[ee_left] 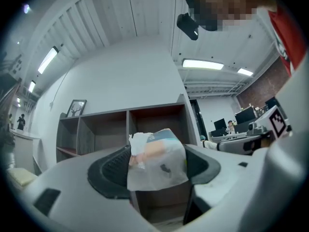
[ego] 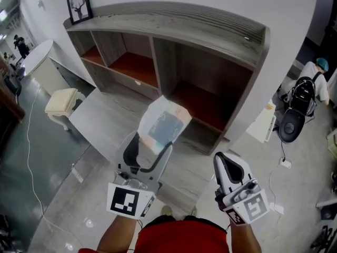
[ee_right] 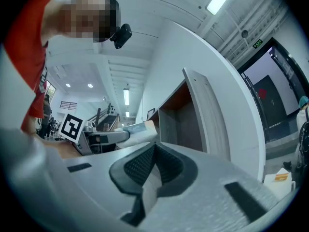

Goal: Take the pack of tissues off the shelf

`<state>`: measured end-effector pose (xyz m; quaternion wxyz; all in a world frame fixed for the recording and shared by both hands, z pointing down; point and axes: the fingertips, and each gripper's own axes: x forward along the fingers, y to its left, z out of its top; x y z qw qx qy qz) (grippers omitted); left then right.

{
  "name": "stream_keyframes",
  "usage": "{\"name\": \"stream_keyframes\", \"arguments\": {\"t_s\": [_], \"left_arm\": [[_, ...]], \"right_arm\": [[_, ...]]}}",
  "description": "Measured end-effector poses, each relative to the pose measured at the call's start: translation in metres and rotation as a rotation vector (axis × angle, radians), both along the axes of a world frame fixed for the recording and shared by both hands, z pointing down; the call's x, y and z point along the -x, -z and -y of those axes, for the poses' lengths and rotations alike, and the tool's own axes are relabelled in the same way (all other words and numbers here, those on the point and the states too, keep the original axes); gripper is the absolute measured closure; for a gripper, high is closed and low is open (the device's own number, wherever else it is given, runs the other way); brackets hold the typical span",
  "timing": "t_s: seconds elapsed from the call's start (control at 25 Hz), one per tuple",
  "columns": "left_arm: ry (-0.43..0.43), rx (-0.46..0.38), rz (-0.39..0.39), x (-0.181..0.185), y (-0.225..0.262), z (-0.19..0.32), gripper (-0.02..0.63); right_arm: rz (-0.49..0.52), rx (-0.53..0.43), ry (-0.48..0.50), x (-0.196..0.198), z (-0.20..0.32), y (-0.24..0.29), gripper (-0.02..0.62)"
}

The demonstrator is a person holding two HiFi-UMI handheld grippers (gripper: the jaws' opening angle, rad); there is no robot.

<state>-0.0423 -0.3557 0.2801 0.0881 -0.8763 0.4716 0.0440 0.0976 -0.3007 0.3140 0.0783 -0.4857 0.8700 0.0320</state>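
Note:
The pack of tissues (ego: 163, 123), white plastic with a blue and peach print, is out in front of the grey wooden shelf (ego: 174, 20), level with its lower middle compartments. My left gripper (ego: 154, 141) is shut on it, a jaw pressing on each side. In the left gripper view the pack of tissues (ee_left: 157, 161) fills the gap between the dark pads (ee_left: 113, 170), with the shelf (ee_left: 120, 124) behind it. My right gripper (ego: 225, 165) is lower right, shut and holding nothing; the right gripper view shows its pads (ee_right: 145, 166) pressed together, and the pack of tissues (ee_right: 140, 129) off to the left.
A framed deer picture (ego: 79, 4) stands on the shelf's top left corner. The shelf's compartments show only reddish boards. A cream stool (ego: 62, 101) and a white table (ego: 39, 57) are at left. Bags (ego: 303, 101) and a cable lie on the floor at right.

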Motion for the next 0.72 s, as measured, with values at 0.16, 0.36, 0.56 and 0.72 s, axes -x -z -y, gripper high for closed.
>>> {"name": "stream_keyframes", "arguments": {"t_s": [0.16, 0.36, 0.56, 0.72], "left_arm": [[0.013, -0.007, -0.011, 0.010, 0.004, -0.015, 0.295], [0.014, 0.005, -0.012, 0.011, 0.006, -0.018, 0.295], [0.012, 0.010, -0.012, 0.011, 0.005, -0.016, 0.295], [0.013, 0.008, -0.015, 0.012, 0.003, -0.017, 0.295]], "right_arm": [[0.002, 0.000, 0.012, 0.004, -0.004, 0.000, 0.591], [0.002, 0.000, 0.029, 0.010, 0.000, 0.006, 0.591], [-0.011, 0.002, 0.033, 0.013, 0.002, 0.005, 0.591], [-0.021, 0.008, 0.034, 0.015, 0.001, 0.001, 0.591]]}}
